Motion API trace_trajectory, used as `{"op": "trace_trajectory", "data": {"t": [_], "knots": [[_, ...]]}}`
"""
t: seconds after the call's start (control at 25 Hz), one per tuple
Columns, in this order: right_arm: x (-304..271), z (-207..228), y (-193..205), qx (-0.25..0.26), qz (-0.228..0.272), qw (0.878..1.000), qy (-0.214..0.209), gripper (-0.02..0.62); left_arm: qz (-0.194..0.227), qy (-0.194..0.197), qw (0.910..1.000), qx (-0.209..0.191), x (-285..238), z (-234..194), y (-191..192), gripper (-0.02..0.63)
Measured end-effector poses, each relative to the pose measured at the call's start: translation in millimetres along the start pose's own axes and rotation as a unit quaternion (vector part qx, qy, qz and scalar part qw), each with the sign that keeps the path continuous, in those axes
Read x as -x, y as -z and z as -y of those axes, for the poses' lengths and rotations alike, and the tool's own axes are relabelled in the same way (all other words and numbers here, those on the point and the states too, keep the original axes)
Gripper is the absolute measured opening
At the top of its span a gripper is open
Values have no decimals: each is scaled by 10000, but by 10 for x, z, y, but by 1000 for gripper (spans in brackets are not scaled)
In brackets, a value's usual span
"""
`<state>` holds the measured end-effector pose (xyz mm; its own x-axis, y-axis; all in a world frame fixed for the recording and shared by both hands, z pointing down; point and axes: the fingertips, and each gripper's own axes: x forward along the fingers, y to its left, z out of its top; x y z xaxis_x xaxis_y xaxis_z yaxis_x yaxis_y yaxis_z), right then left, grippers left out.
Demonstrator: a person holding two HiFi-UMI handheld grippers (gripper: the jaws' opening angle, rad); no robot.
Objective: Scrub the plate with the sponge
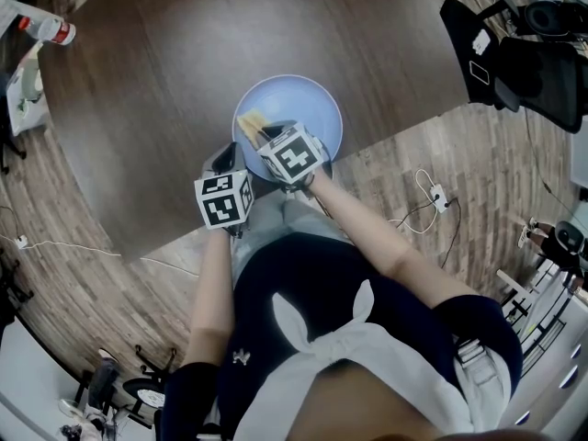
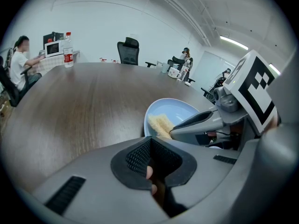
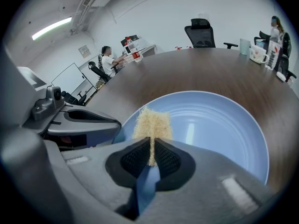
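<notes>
The right gripper clamps the sponge over the plate's near-left side, the left gripper closed and empty beside the rim — unheld, the plate could skid under 1 hard stroke.

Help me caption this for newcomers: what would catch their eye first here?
The pale blue plate stands out first, sitting near the edge of the dark wooden table. Next comes the yellow sponge, pinched in the jaws of the right gripper over the plate's near left side.
</notes>
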<state>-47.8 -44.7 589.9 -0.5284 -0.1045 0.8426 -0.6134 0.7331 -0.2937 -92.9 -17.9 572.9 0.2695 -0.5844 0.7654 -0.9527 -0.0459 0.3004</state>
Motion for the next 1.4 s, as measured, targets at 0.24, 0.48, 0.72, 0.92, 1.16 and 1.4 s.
{"op": "trace_trajectory", "data": {"t": [0.24,0.48,0.72,0.92,1.16,1.4], "knots": [[57,78,32,-113,22,9999,42,26,10,-7,10000,-4,20,6,12,6],[106,208,59,-235,1,9996,155,26,5,-7,10000,-29,18,19,0,6],[128,291,67,-246,6,9994,230,26,-2,-32,10000,-73,8,18,12,6],[152,349,67,-231,14,9992,337,26,3,-37,9999,-105,21,-5,7,6],[209,422,87,-278,-1,9987,434,26,-9,-44,9999,-136,41,4,3,6],[231,502,112,-332,-32,9980,528,26,2,-37,9999,-144,32,1,11,6]]}}
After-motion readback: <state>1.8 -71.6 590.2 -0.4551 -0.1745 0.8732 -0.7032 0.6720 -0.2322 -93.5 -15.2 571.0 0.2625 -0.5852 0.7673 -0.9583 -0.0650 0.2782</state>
